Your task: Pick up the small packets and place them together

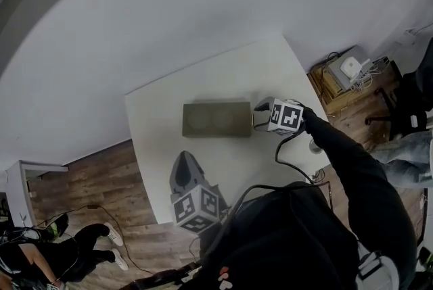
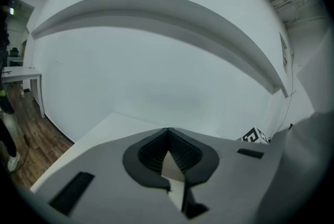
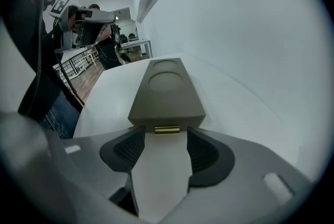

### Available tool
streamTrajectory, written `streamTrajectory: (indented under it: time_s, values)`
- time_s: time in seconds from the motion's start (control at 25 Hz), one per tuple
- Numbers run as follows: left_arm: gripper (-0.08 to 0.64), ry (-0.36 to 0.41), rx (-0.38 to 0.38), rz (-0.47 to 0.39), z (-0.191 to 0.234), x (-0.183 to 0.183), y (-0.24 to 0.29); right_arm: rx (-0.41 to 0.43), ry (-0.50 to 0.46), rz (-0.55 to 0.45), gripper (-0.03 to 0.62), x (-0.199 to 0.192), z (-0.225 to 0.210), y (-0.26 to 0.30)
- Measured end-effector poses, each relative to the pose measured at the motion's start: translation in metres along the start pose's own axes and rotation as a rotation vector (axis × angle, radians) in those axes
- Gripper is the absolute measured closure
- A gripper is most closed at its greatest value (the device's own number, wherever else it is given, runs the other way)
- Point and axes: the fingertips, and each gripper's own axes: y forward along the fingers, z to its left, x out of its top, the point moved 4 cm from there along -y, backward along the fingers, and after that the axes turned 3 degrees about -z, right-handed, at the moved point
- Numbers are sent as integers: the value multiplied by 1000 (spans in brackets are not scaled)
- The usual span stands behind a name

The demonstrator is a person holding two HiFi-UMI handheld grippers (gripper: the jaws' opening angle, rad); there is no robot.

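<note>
Looking along your right tool (image 3: 166, 140), you have its jaws spread wide, with open space on either side of what sits between them. A small gold packet (image 3: 167, 130) lies flat on the white table (image 3: 245, 108) right at the tips of those jaws, between them but gripped by neither. The packet sits just against the near end of an olive-grey block (image 3: 166, 93), a long low piece with two round recesses in its top, which stretches away from the tool across the table. From your head view the right tool is at the block's right-hand end, held low over the table with your arm stretched forward. Your left tool (image 2: 168, 131) is a different story: its jaws are drawn together so that the tips meet, and nothing shows between them, only a sliver of white below the point where they touch. It hangs nearer to you, close to the front edge of the table and well apart from the block and the packet, pointing toward the pale wall beyond.
</note>
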Motion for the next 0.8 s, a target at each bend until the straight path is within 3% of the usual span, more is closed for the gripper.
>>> streamTrajectory:
  time_s: [0.32,0.4,0.8]
  values:
    - [560,10,-12,31,-23,-10,16,13,-43,65,374,-7,-9,24]
    - [559,11,-13,33,-25,-11,17,6,-47,66,401,-6,-9,26]
    - [560,18,13,20,-16,-7,14,20,-61,81,428,-7,-4,26]
